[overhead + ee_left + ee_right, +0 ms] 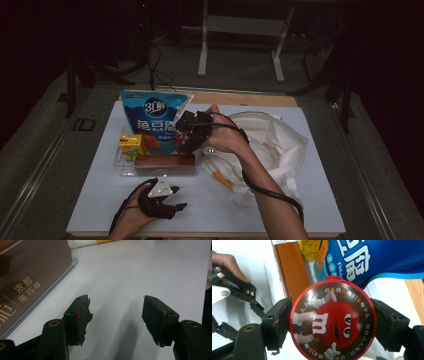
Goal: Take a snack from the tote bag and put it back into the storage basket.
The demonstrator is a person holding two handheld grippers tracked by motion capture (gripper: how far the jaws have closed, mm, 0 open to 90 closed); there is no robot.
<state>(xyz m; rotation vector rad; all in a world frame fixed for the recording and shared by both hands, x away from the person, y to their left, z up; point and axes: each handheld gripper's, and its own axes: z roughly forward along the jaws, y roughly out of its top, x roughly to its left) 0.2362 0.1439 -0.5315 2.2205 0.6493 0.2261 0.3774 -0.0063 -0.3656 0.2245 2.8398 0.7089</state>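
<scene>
Right gripper (332, 325): jaws pressed against opposite edges of a round red-rimmed candy tin with a red cartoon face on its brown lid (333, 320). The tin sits squarely between the two black pads, lid facing the right gripper view's camera, gripped across its full width.

In the high view the right gripper (192, 132) hangs above the right end of a clear plastic tray (119, 161), wrist bent, cable trailing back along the forearm. The tin itself is too small and dark to make out there.

Beyond the held tin, in the right gripper view: a blue snack bag with white lettering (372, 257), a long brown box (292, 267) and a small yellow carton (310, 248), all in the tray. In the high view the bag (152, 120) stands upright at the tray's far side, the carton (131, 146) at its left, the brown box (165, 162) along the near edge.

To the right of the right gripper lies a crumpled white cloth bag (272, 142) on the light grey table (310, 210).

Left gripper (162, 200): rests low on the table, just near of the tray, grey plate on top. In its own view the left gripper (116, 312) has its jaws well apart with bare table between them. The brown box shows behind the tray wall to its left.
</scene>
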